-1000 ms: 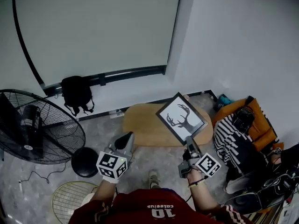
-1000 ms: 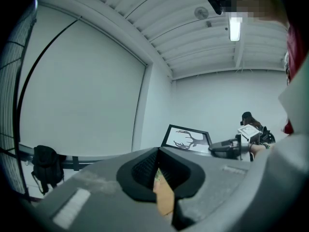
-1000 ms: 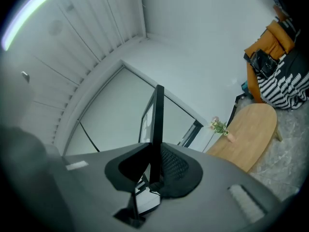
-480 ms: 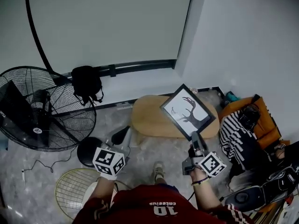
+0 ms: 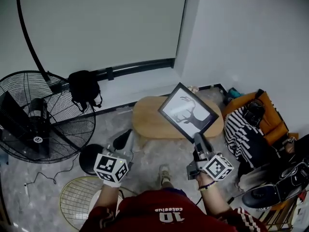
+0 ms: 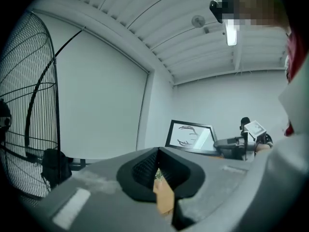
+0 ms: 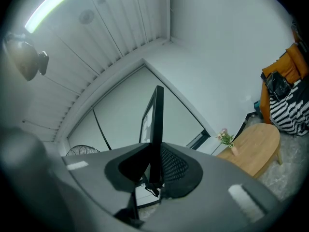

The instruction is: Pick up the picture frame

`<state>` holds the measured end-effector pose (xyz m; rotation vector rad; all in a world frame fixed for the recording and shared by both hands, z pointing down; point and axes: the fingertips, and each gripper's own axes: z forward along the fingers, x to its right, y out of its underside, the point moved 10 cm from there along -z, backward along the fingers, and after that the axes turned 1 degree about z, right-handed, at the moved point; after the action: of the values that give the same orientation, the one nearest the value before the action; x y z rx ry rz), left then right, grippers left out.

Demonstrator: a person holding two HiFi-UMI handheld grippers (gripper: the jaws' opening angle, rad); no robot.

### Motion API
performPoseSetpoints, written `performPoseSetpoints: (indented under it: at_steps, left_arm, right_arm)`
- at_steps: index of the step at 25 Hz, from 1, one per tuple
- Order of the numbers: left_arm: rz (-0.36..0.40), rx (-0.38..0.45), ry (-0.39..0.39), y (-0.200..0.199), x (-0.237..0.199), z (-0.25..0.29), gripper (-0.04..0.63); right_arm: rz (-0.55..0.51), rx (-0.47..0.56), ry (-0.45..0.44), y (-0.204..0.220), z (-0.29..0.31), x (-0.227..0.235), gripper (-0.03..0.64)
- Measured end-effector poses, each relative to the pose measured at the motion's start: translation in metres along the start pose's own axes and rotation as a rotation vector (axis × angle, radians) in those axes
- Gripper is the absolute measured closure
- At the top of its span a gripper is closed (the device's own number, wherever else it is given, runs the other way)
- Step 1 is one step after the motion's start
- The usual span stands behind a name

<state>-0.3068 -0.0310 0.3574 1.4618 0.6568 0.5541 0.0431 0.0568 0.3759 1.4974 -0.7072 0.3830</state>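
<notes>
The picture frame (image 5: 188, 112), black-edged with a deer-antler print, is in the air above the oval wooden table (image 5: 147, 122), tilted corner-down. My right gripper (image 5: 197, 138) is shut on its lower edge. In the right gripper view the frame (image 7: 157, 115) stands edge-on between the jaws of the right gripper (image 7: 155, 153). My left gripper (image 5: 122, 140) hangs apart at the left, shut and holding nothing. From the left gripper view, the left gripper (image 6: 158, 154) points toward the frame (image 6: 190, 136), which is off to its right.
A big standing fan (image 5: 41, 120) fills the left, with its round base (image 5: 89, 157) and a loose wire grille (image 5: 77, 197) on the floor. A black bag (image 5: 84, 88) leans at the wall. Striped fabric (image 5: 246, 141) and an orange seat (image 5: 269, 127) crowd the right. A small flower vase (image 7: 227, 140) stands on the table.
The right gripper has carried the frame a little higher and rolled it slightly. The left gripper has shifted to the left, nearer the fan base.
</notes>
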Motion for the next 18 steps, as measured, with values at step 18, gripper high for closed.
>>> performPoseSetpoints:
  at_steps: [18]
  left_arm:
    - [0.006, -0.003, 0.062, 0.0, 0.011, 0.026, 0.597]
  right_arm:
    - [-0.069, -0.002, 0.05, -0.002, -0.007, 0.006, 0.549]
